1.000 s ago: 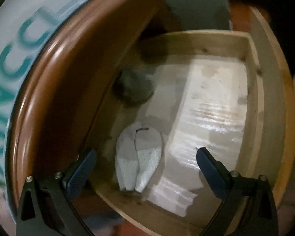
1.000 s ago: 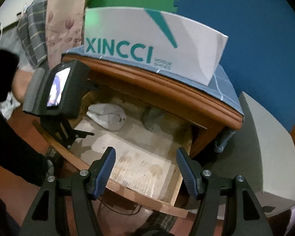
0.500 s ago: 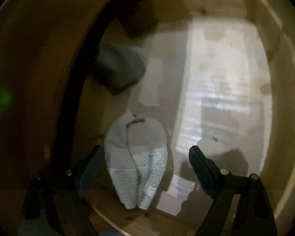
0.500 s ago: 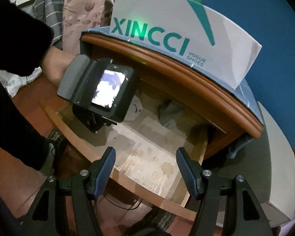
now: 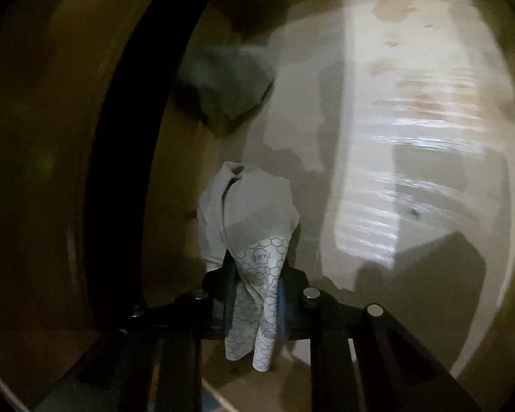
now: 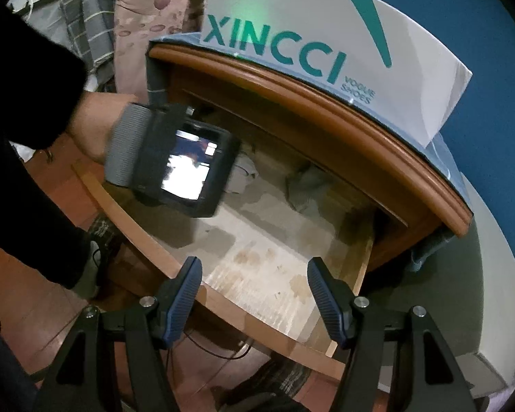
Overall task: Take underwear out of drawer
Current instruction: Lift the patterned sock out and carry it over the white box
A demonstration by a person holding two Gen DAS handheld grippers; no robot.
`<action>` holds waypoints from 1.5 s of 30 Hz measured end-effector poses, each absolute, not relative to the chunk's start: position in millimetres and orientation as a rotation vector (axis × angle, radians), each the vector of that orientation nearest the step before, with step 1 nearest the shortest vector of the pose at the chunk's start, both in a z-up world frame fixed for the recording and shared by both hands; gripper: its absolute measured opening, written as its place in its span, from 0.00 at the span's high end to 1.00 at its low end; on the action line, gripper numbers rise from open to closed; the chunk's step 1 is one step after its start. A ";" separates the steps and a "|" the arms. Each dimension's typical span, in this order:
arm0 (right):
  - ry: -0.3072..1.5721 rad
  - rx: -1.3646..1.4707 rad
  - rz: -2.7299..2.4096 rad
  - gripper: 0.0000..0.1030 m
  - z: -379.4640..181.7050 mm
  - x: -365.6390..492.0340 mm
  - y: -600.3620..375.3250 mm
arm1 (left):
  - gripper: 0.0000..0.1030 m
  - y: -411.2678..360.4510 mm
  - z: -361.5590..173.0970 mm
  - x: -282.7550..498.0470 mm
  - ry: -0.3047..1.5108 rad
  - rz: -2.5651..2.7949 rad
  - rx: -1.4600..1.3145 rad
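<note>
My left gripper (image 5: 254,295) is inside the open wooden drawer (image 6: 357,274) and is shut on the light grey underwear (image 5: 254,219), which has a white honeycomb-print band. The cloth sticks up from between the fingers and hangs below them. A darker grey folded garment (image 5: 230,82) lies further back in the drawer; it also shows in the right wrist view (image 6: 305,185). My right gripper (image 6: 254,295) is open and empty, held above the drawer's front edge. The left gripper's body and screen (image 6: 175,168) cover most of the underwear in the right wrist view.
The drawer belongs to a brown wooden nightstand (image 6: 326,103) with a white XINCCI shoe box (image 6: 326,44) on top. The overhanging top edge is close above the drawer. A grey-white block (image 6: 491,292) stands to the right. The floor is reddish-brown.
My left gripper moved deeper into the drawer and closed on the light grey underwear, which now bunches up between the fingers. My right gripper stayed open and shifted slightly.
</note>
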State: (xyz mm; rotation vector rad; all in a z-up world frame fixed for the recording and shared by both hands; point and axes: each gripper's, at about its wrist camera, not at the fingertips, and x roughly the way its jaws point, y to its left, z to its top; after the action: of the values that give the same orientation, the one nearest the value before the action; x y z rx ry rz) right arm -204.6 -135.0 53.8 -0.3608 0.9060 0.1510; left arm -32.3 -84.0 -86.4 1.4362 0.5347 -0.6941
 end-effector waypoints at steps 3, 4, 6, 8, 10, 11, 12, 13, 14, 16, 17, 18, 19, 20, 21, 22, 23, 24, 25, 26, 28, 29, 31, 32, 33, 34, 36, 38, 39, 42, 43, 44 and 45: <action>0.928 -0.335 0.132 0.36 52.5 -200.9 -141.6 | 0.83 -76.4 -66.8 -43.0 0.515 -0.733 1.433; 0.936 -0.323 0.122 0.36 51.8 -199.1 -144.2 | 0.84 -73.2 -60.5 -44.1 0.516 -0.745 1.426; 0.952 -0.300 0.097 0.36 50.6 -195.9 -149.8 | 0.83 -73.7 -41.1 -52.6 0.538 -0.792 1.380; 0.970 -0.275 0.065 0.36 49.4 -192.1 -157.7 | 0.84 -68.5 -19.0 -53.2 0.556 -0.811 1.334; 0.984 -0.248 0.031 0.36 48.5 -189.0 -166.3 | 0.84 -69.5 -1.8 -64.2 0.578 -0.831 1.276; 0.991 -0.227 0.009 0.36 48.1 -187.1 -172.1 | 0.83 -70.9 5.5 -74.1 0.583 -0.834 1.248; 0.996 -0.211 -0.006 0.36 48.0 -186.0 -176.5 | 0.83 -71.6 16.5 -81.4 0.586 -0.827 1.207; 1.001 -0.192 -0.018 0.36 48.2 -185.1 -180.8 | 0.83 -72.3 19.6 -81.0 0.598 -0.822 1.168; 1.004 -0.174 -0.024 0.36 48.5 -184.0 -183.3 | 0.83 -72.7 27.9 -84.4 0.615 -0.817 1.112; 1.009 -0.126 -0.039 0.36 49.3 -181.6 -190.4 | 0.83 -70.4 42.1 -88.4 0.643 -0.800 1.018; 1.008 -0.107 -0.045 0.36 49.7 -180.5 -193.7 | 0.83 -71.0 48.0 -89.7 0.659 -0.787 0.970; 1.007 -0.096 -0.049 0.36 49.7 -178.5 -194.5 | 0.84 -70.4 52.3 -91.5 0.684 -0.776 0.915; 1.007 -0.080 -0.059 0.36 49.8 -177.0 -197.4 | 0.83 -70.1 54.7 -94.9 0.695 -0.768 0.895; 1.008 -0.073 -0.065 0.36 49.7 -175.5 -198.7 | 0.84 -70.1 55.3 -98.1 0.709 -0.753 0.878; 1.010 -0.059 -0.072 0.36 49.5 -173.6 -200.7 | 0.84 -69.9 55.4 -101.0 0.722 -0.745 0.868; 1.010 -0.048 -0.075 0.36 49.6 -171.8 -201.6 | 0.84 -70.4 54.3 -100.6 0.728 -0.745 0.868; 1.010 -0.031 -0.077 0.36 49.6 -170.1 -203.6 | 0.83 -69.6 54.7 -103.9 0.729 -0.743 0.874; 1.009 -0.013 -0.083 0.36 49.5 -168.6 -206.3 | 0.83 -68.3 56.8 -107.9 0.730 -0.737 0.876; 0.989 0.003 -0.073 0.36 49.8 -167.9 -206.3 | 0.83 -68.3 55.3 -103.9 0.740 -0.736 0.865; 0.986 0.013 -0.080 0.36 50.1 -166.9 -208.3 | 0.83 -67.2 59.5 -103.9 0.755 -0.737 0.842; 0.978 0.038 -0.085 0.36 51.4 -166.4 -211.0 | 0.83 -62.0 80.4 -97.5 0.789 -0.745 0.731; 0.974 0.053 -0.091 0.36 52.5 -166.3 -212.9 | 0.84 -58.2 88.2 -97.8 0.802 -0.747 0.682; 0.968 0.087 -0.095 0.36 54.6 -166.6 -216.5 | 0.84 -49.6 106.7 -97.1 0.829 -0.761 0.549; 0.967 0.107 -0.092 0.36 55.0 -166.5 -218.5 | 0.84 -45.1 116.9 -98.4 0.835 -0.770 0.488; 0.967 0.122 -0.091 0.36 55.9 -166.6 -219.6 | 0.84 -40.4 126.6 -99.5 0.840 -0.775 0.424; 0.965 0.131 -0.092 0.36 56.9 -167.3 -219.3 | 0.83 -38.4 131.3 -101.1 0.841 -0.774 0.392; 0.956 0.147 -0.091 0.36 58.8 -168.4 -220.8 | 0.84 -33.9 139.1 -104.0 0.846 -0.768 0.343; 0.948 0.148 -0.092 0.36 61.7 -170.2 -220.7 | 0.84 -30.7 147.3 -106.6 0.856 -0.769 0.296; 0.946 0.149 -0.092 0.36 62.4 -170.8 -221.4 | 0.84 -29.6 152.3 -108.9 0.853 -0.769 0.283; 0.945 0.162 -0.094 0.36 64.8 -172.5 -223.5 | 0.83 -30.4 167.9 -118.3 0.815 -0.773 0.285; 0.944 0.170 -0.096 0.36 65.8 -172.6 -225.1 | 0.83 -33.4 168.4 -119.1 0.809 -0.775 0.280; 0.943 0.182 -0.097 0.36 66.7 -173.6 -226.7 | 0.83 -33.3 174.3 -120.3 0.801 -0.777 0.274; 0.942 0.190 -0.098 0.36 67.5 -174.1 -227.3 | 0.83 -32.2 181.2 -121.5 0.793 -0.778 0.265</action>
State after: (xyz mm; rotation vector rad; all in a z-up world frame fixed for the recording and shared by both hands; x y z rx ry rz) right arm -174.1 -227.3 67.5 0.1896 0.9418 -0.0977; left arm -121.5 -32.2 181.2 0.2654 0.7931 -0.7776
